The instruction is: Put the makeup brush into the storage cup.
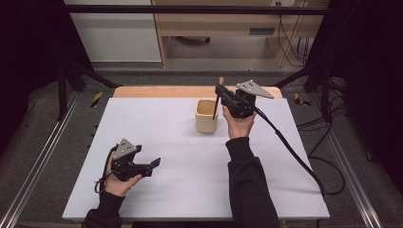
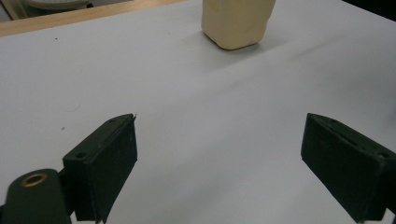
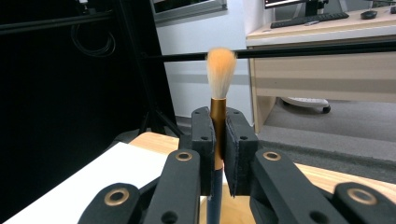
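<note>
A brush (image 3: 219, 93) stands upright, bristles up, its copper ferrule clamped between the jaws of the right tool (image 1: 222, 97), handle reaching down into the cream cup (image 1: 207, 116) at the table's (image 1: 190, 190) far side. The left tool (image 1: 151, 164) hangs near the front edge with jaws wide apart, gripping nothing, well apart from the cup. If the brush is being set into the cup, it likely pays to keep the handle vertical and lower it fully before letting go, lest the cup tip. No brand, label or writing is legible.
</note>
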A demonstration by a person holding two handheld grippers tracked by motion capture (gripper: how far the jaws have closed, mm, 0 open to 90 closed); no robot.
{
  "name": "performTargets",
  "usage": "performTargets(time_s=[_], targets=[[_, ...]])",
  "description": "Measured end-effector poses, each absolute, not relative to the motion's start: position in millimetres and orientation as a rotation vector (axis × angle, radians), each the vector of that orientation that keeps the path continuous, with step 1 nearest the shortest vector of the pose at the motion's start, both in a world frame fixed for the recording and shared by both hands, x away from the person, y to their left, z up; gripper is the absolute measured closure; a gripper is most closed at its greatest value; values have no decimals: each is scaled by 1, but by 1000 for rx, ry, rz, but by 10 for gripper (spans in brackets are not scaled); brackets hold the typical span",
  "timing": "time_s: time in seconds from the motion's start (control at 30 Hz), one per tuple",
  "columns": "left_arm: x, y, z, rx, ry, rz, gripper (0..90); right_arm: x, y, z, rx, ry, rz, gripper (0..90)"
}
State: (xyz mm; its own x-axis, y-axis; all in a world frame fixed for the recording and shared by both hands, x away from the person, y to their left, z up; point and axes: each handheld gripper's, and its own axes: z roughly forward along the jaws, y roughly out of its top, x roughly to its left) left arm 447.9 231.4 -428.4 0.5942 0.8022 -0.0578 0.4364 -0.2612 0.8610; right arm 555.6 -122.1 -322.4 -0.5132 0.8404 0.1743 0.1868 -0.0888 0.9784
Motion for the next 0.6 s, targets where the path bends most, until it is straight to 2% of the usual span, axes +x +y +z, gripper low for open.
performTargets(time_s=[0.6], targets=[[448,231,-430,1906,997,492,100,578,-117,-317,1148,1638,1633,839]])
